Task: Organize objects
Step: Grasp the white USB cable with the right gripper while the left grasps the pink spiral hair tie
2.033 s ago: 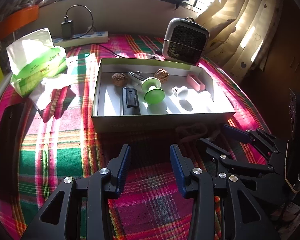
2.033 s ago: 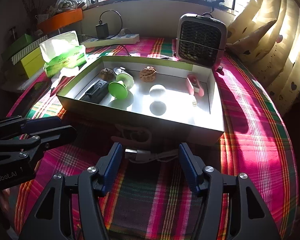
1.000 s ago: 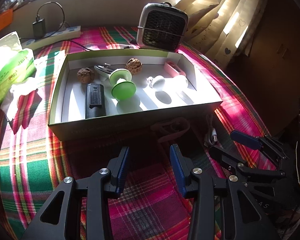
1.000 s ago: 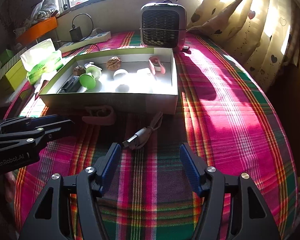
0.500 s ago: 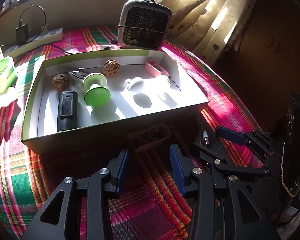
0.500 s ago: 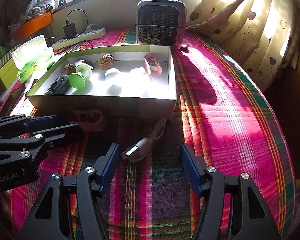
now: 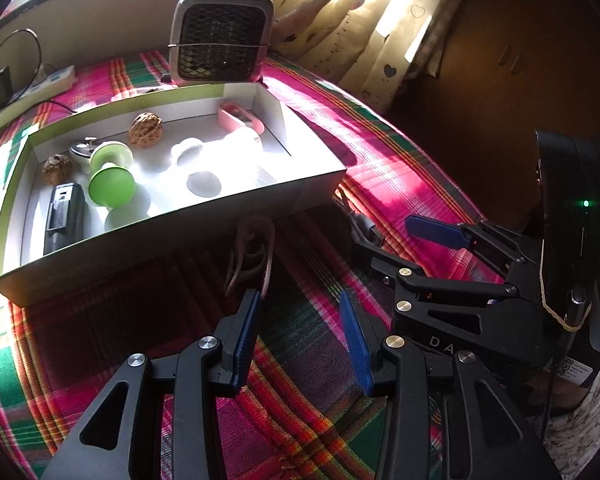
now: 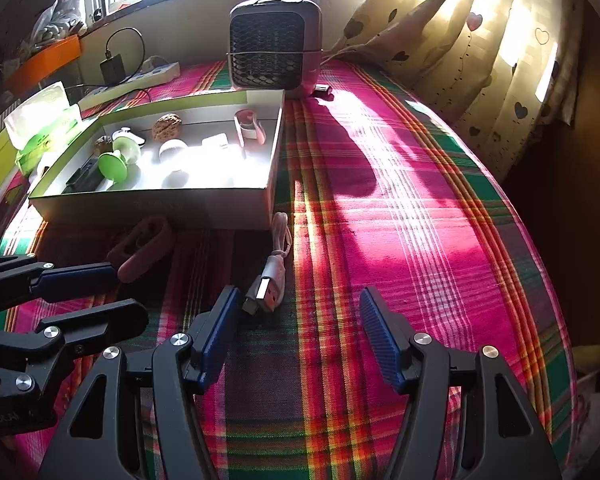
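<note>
Plaid cloth point(image 8: 380, 208): both grippers, left gripper point(image 7: 300, 340) & right gripper point(image 8: 296, 332), open, empty; USB cable point(image 8: 270, 276) plug may slip sideways off right pad.

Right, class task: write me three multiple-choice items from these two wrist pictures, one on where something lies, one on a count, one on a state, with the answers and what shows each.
1. Where does the USB cable lie?
A. inside the box
B. on the plaid cloth in front of the box's near corner
C. on top of the fan

2. How many walnuts are in the box?
A. none
B. two
C. five

3. How does the right gripper stand?
A. open, holding nothing
B. shut on the cable
C. shut on a walnut

Answers:
1. B: the cable's plug rests on the cloth, outside the box wall.
2. B: one walnut sits toward the back and another walnut at the left end.
3. A: its fingers stand apart, with bare cloth between them and the plug just ahead.
</note>
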